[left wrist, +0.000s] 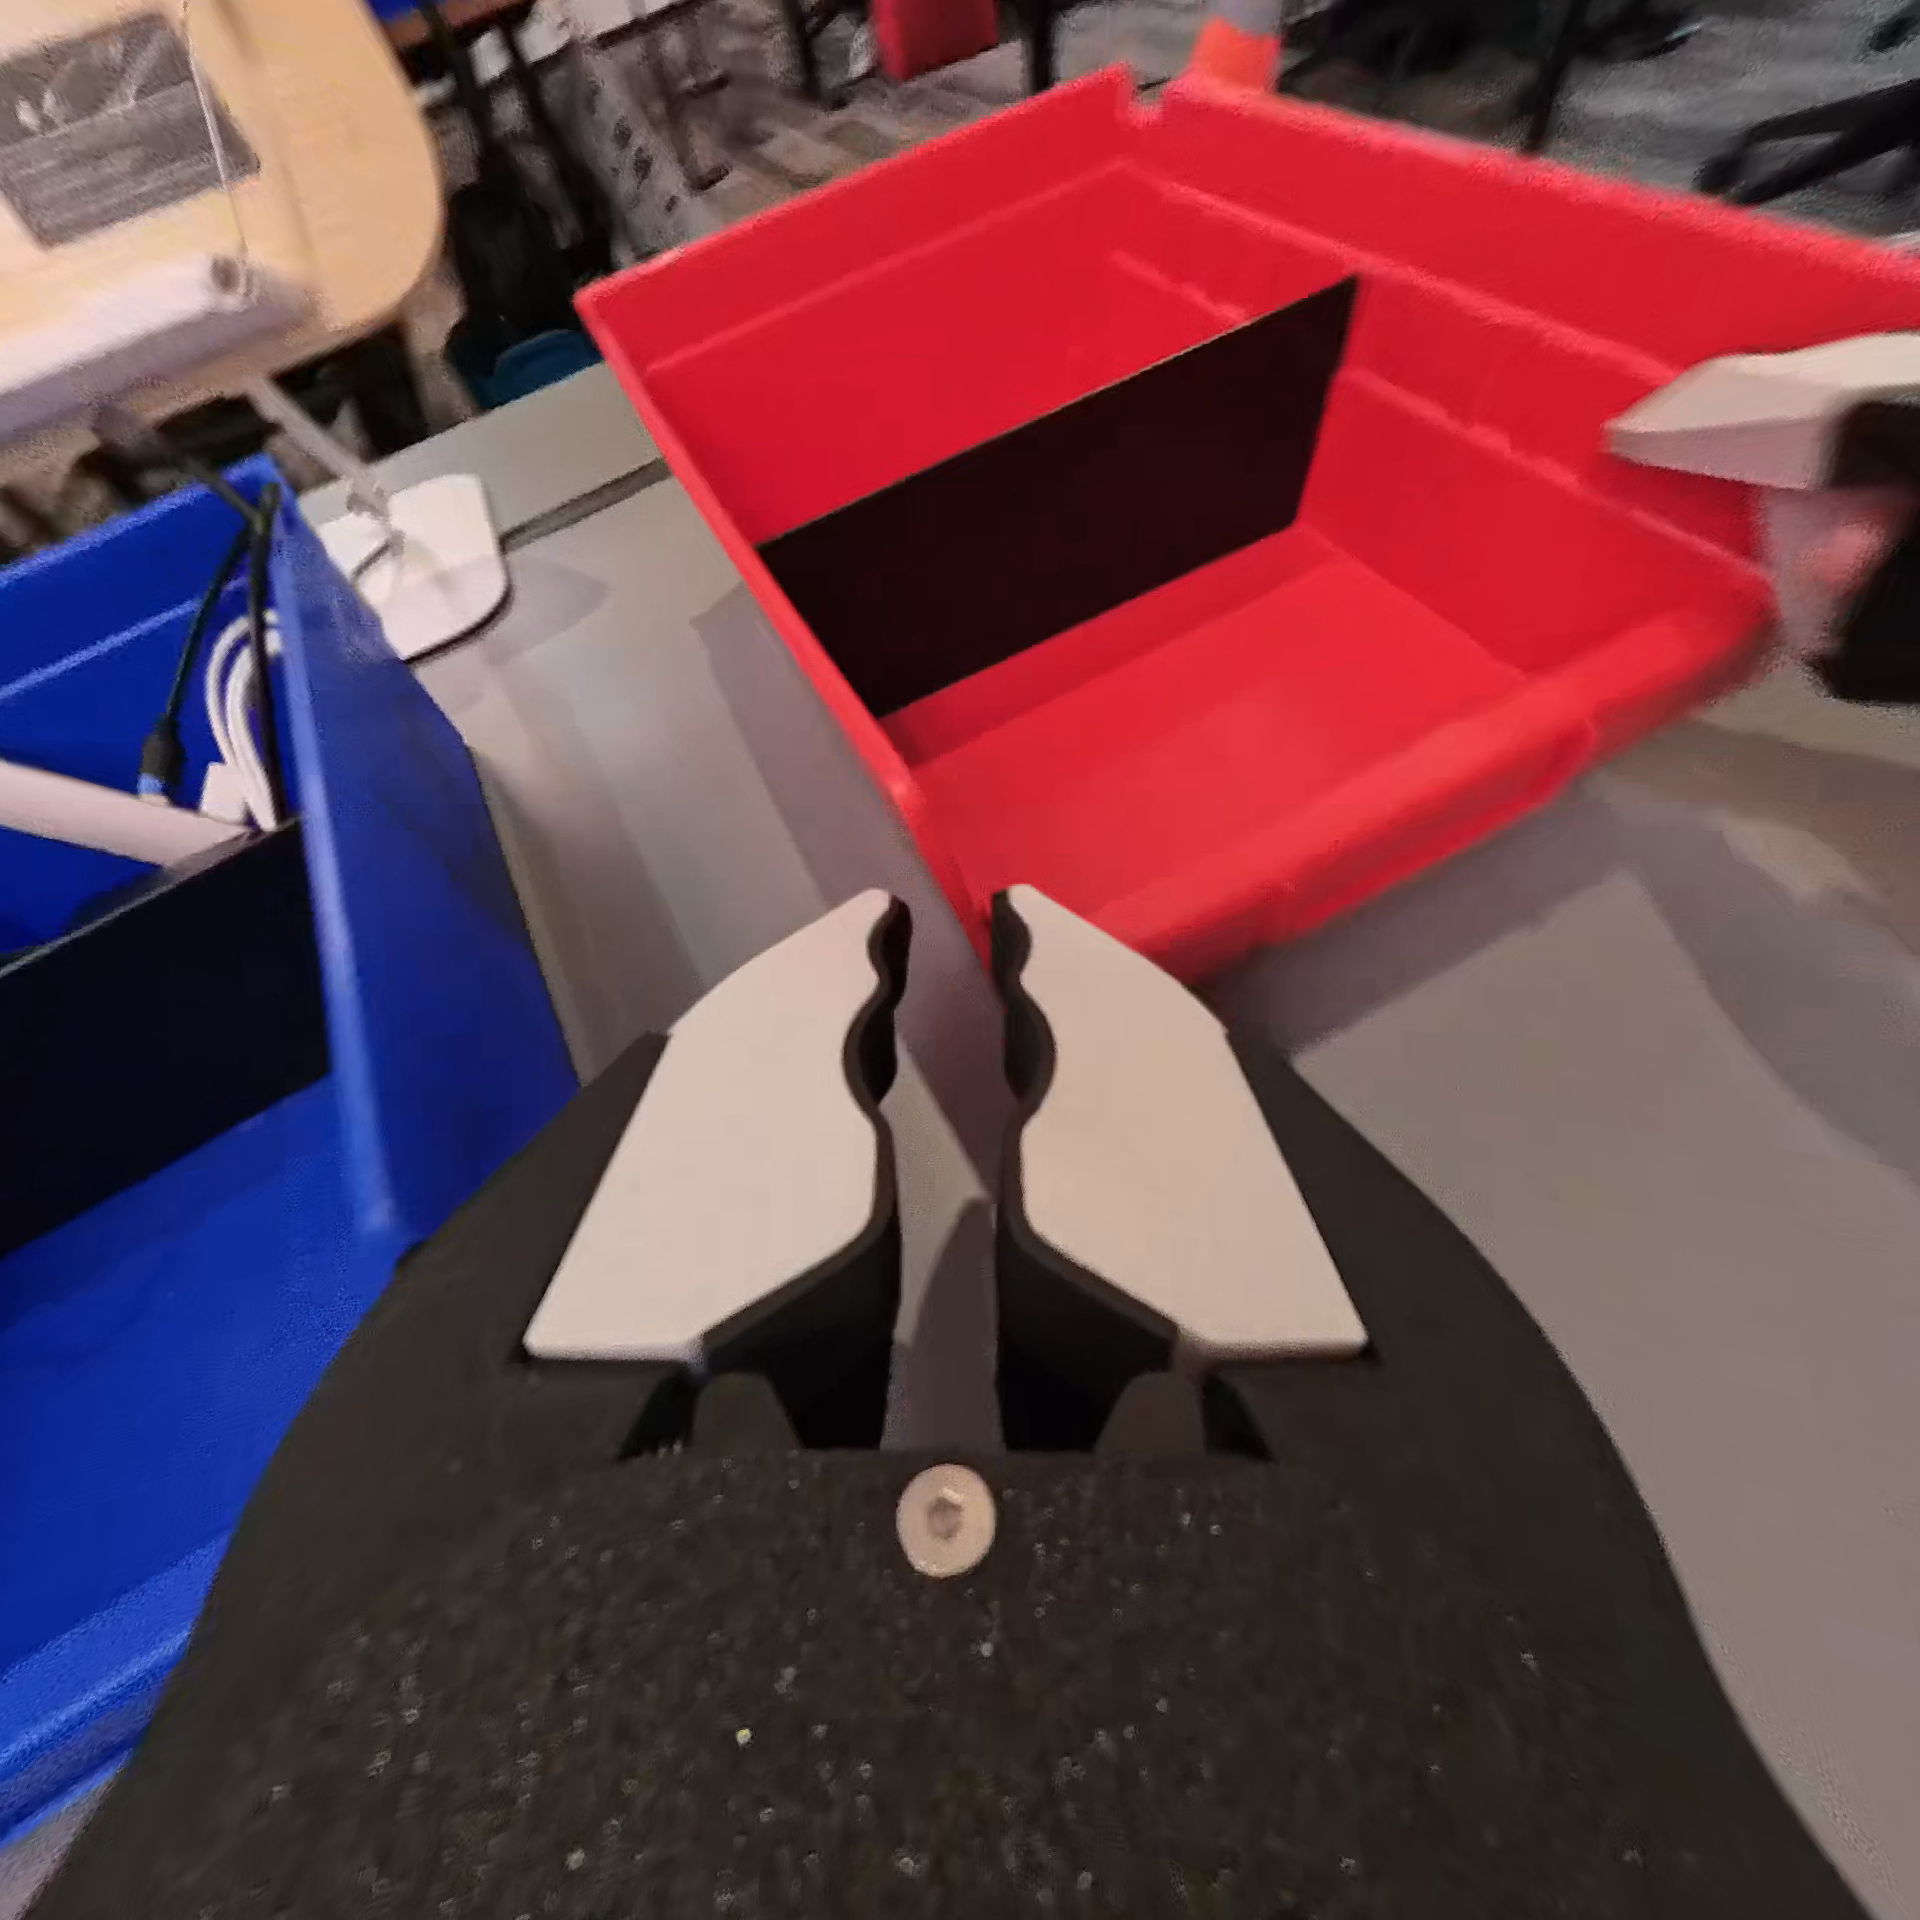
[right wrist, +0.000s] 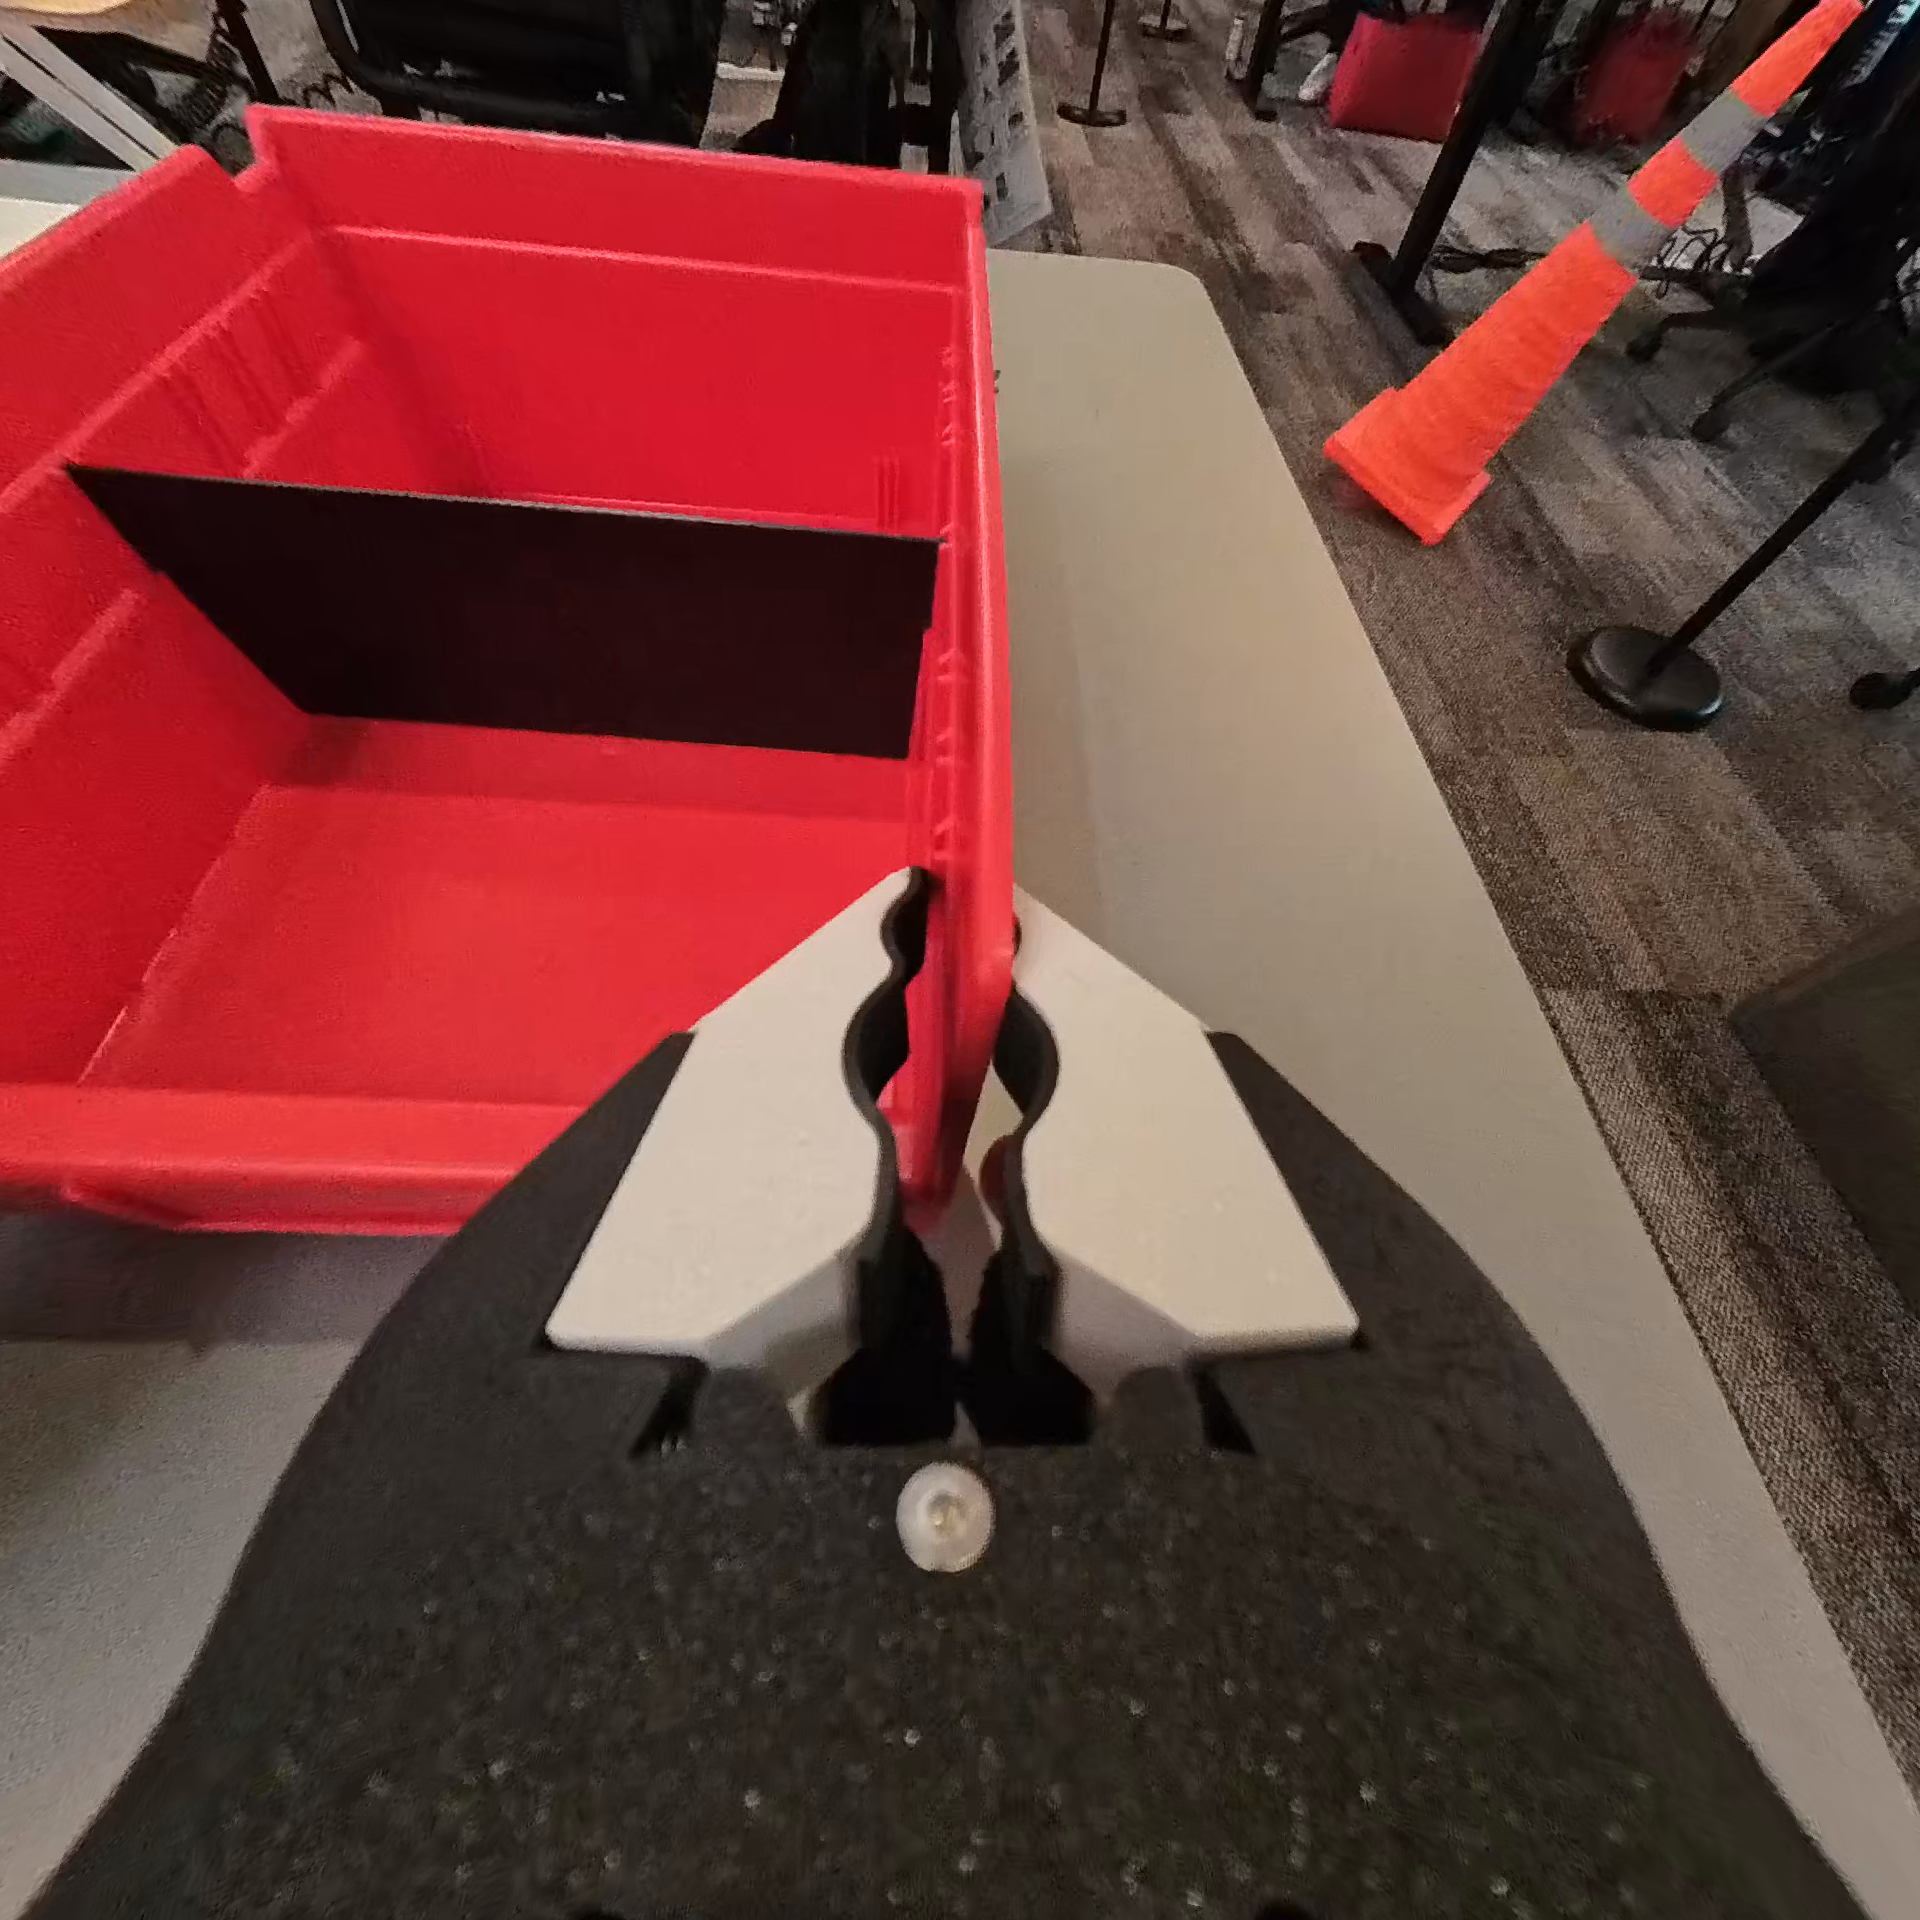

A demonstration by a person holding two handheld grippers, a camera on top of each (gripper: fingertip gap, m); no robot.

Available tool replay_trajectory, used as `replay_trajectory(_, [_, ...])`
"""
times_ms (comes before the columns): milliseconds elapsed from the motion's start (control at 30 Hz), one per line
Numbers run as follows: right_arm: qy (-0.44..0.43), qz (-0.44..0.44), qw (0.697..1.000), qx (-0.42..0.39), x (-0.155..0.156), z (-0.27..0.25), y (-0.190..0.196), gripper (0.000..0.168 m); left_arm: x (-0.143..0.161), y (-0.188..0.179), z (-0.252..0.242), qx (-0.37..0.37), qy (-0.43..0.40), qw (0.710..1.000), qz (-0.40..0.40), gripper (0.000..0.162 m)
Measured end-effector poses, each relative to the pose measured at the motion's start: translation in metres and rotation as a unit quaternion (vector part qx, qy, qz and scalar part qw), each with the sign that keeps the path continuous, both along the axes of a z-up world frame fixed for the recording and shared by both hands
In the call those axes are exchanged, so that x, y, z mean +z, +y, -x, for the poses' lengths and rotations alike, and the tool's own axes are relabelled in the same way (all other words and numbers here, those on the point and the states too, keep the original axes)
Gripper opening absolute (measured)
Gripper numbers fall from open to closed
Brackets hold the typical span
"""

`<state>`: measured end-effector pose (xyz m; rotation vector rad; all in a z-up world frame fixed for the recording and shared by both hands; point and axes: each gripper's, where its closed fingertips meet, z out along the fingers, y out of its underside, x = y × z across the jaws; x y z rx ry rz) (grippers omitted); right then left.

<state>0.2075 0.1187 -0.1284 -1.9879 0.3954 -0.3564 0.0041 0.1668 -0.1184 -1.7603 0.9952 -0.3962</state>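
A red plastic bin [left wrist: 1039, 312] stands on a grey table [left wrist: 1558, 1143], with a black divider [left wrist: 1039, 499] across its middle; both compartments look empty. My left gripper [left wrist: 951, 914] hovers just off the bin's near left corner, its jaws a narrow gap apart with nothing between them. My right gripper [right wrist: 966, 894] is shut on the right side wall of the red bin [right wrist: 623, 364], near its front corner, with the divider [right wrist: 540, 613] beyond. One of its fingers [left wrist: 1714, 436] shows at the right edge of the left wrist view.
A blue bin [left wrist: 395, 935] stands left of the left gripper, holding cables [left wrist: 239, 707] and its own black divider [left wrist: 156, 1018]. A white stand base [left wrist: 436, 571] sits behind it. The table's right edge [right wrist: 1455, 935] runs close by; an orange cone [right wrist: 1507, 343] and a stanchion base [right wrist: 1647, 675] are on the floor.
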Motion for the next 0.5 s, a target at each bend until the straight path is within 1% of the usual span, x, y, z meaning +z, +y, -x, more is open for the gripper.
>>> replay_trajectory(33, [-0.001,0.000,1.000,-0.001,-0.001,0.000,0.000,0.008,0.007,-0.013,0.009,-0.030,-0.012,0.999,-0.001,0.012])
replay_trajectory(67, [-0.001,0.004,1.000,-0.003,-0.003,-0.001,-0.001,0.008,0.013,-0.025,0.022,-0.060,-0.018,0.998,0.001,0.013])
replay_trajectory(133, [0.001,0.006,1.000,-0.016,-0.003,-0.005,-0.003,0.011,0.021,-0.038,0.056,-0.105,-0.021,0.994,0.007,0.013])
replay_trajectory(200, [0.002,0.003,1.000,-0.025,0.003,-0.006,-0.005,0.014,0.028,-0.020,0.102,-0.090,-0.019,0.996,0.005,0.010])
replay_trajectory(267, [-0.043,-0.027,0.998,-0.035,0.033,-0.003,-0.008,0.025,0.041,0.009,0.152,-0.055,-0.031,0.998,0.001,0.023])
replay_trajectory(300, [-0.064,-0.049,0.996,-0.040,0.052,0.004,-0.009,0.027,0.050,0.027,0.179,-0.025,-0.040,0.999,-0.022,0.025])
replay_trajectory(333, [-0.075,-0.080,0.993,-0.034,0.070,0.017,-0.007,0.027,0.057,0.046,0.206,0.012,-0.047,0.998,-0.049,0.027])
replay_trajectory(400, [-0.061,-0.155,0.986,0.023,0.099,0.065,0.009,0.028,0.060,0.078,0.253,0.080,-0.053,0.992,-0.080,0.036])
replay_trajectory(467, [-0.013,-0.200,0.972,0.123,0.112,0.138,0.034,0.031,0.049,0.099,0.282,0.123,-0.066,0.988,-0.065,0.045])
replay_trajectory(500, [0.021,-0.216,0.961,0.171,0.111,0.179,0.046,0.033,0.041,0.103,0.285,0.121,-0.082,0.988,-0.044,0.046])
